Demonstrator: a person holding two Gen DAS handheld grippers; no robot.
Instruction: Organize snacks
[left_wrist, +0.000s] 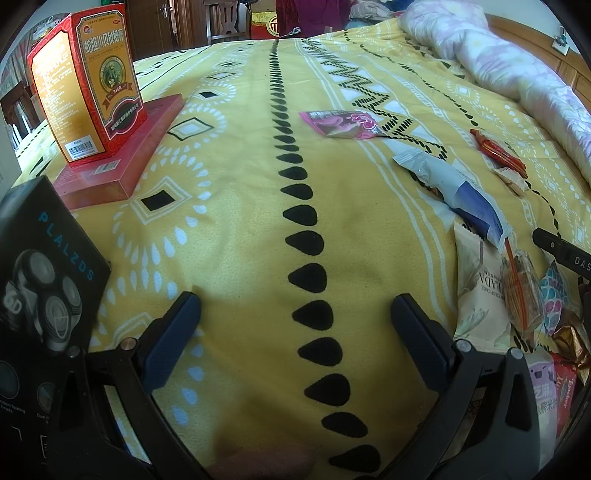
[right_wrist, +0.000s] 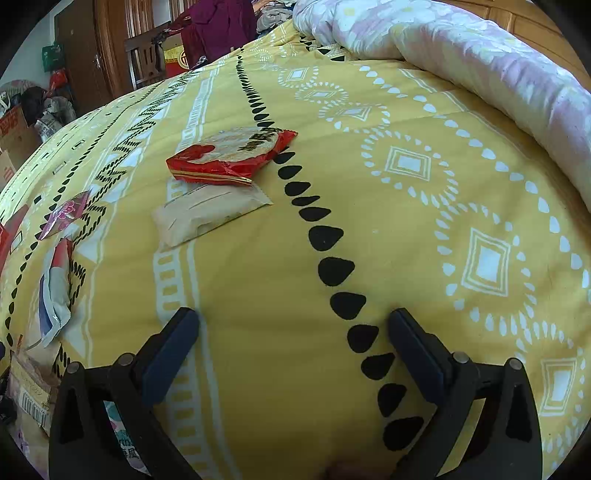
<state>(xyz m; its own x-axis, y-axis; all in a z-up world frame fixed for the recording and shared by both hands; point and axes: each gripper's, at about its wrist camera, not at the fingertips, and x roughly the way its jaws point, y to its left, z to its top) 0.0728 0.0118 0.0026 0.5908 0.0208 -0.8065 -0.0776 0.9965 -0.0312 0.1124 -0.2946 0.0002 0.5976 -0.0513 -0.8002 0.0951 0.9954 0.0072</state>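
Snack packets lie scattered on a yellow patterned bedspread (left_wrist: 240, 221). In the left wrist view a pink packet (left_wrist: 341, 124) lies ahead, a white and blue packet (left_wrist: 456, 190) to the right, a red packet (left_wrist: 498, 151) farther right, and a heap of small wrappers (left_wrist: 524, 299) at the right edge. My left gripper (left_wrist: 295, 317) is open over bare cloth, holding nothing. In the right wrist view a red round-cake packet (right_wrist: 232, 155) rests partly on a beige packet (right_wrist: 207, 218) ahead left. My right gripper (right_wrist: 293, 325) is open and empty, well short of them.
An orange-red medicine box (left_wrist: 88, 85) stands on a flat red box (left_wrist: 122, 151) at the left. A black shaver box (left_wrist: 40, 280) sits near my left fingers. A rolled pink quilt (right_wrist: 461, 62) lines the bed's far right side. Wooden furniture and clutter stand beyond the bed.
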